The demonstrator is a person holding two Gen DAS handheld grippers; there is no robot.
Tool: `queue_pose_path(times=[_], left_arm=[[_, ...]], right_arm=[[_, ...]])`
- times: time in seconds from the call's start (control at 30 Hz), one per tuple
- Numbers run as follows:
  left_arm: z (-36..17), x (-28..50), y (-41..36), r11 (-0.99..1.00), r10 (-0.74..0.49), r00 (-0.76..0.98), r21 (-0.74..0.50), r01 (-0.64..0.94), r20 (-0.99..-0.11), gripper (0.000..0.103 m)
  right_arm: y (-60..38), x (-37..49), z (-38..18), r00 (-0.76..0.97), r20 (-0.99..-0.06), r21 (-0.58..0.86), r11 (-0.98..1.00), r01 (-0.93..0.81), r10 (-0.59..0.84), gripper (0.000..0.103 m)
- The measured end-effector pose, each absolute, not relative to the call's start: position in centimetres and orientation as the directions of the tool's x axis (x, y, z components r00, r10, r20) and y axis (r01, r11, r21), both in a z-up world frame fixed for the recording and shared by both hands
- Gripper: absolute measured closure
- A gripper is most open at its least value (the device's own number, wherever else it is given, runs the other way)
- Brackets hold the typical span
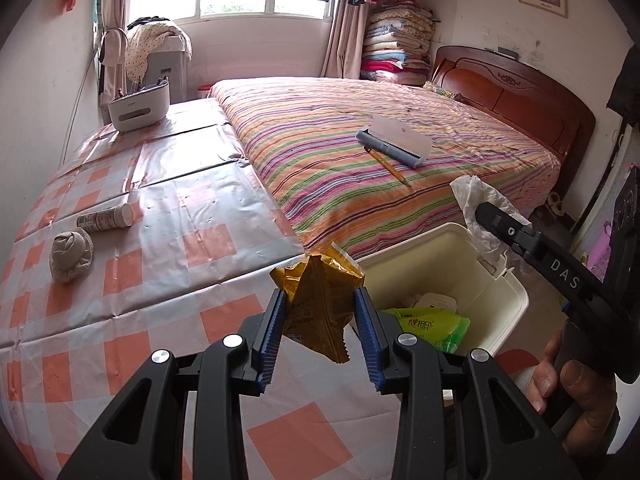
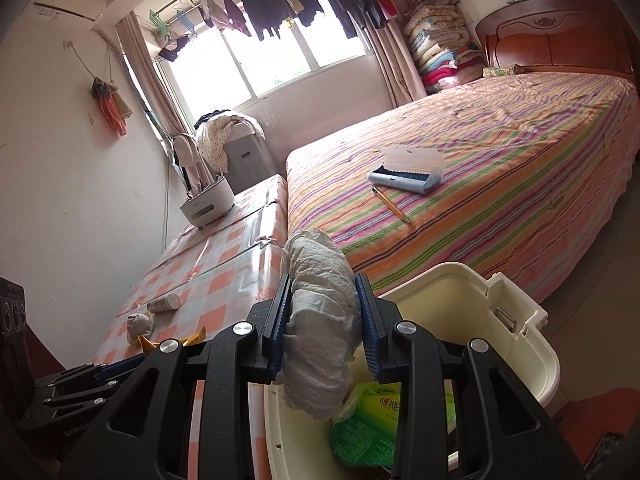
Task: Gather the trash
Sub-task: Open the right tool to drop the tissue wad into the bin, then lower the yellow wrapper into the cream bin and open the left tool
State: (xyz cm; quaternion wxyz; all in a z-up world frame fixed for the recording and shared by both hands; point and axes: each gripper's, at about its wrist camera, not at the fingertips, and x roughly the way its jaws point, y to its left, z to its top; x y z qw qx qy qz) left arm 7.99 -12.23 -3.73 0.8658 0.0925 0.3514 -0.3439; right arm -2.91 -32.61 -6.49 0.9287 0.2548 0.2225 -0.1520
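The left tool [image 1: 320, 312] grips a crumpled yellow-brown snack wrapper [image 1: 318, 300] between its blue pads, the cream trash bin [image 1: 516, 312] just to its right — while the right tool [image 2: 324, 312] clamps a wad of white tissue paper [image 2: 320, 320] directly above that bin, green packaging [image 2: 372, 420] lying inside.

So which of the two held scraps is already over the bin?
The white tissue in the right gripper; it hangs above the bin. The yellow wrapper in the left gripper is over the table edge.
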Motion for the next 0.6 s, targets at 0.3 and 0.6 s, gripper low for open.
queue_pose_path(times=[0.3,0.6], left_arm=[[-3.7,7.0,-14.5,0.715,-0.547,0.492,-0.072,0.696,-0.677,0.068],[-3.9,6.1,-16.6,0.683,-0.565,0.466,-0.069,0.727,-0.681,0.068]], right_arm=[[-33.8,-4.1,-6.7,0.858,-0.481,0.437,0.799,0.414,-0.181,0.058],[-35.1,-5.8,-6.6,0.869,-0.442,0.485,0.756,0.44,-0.222,0.038]])
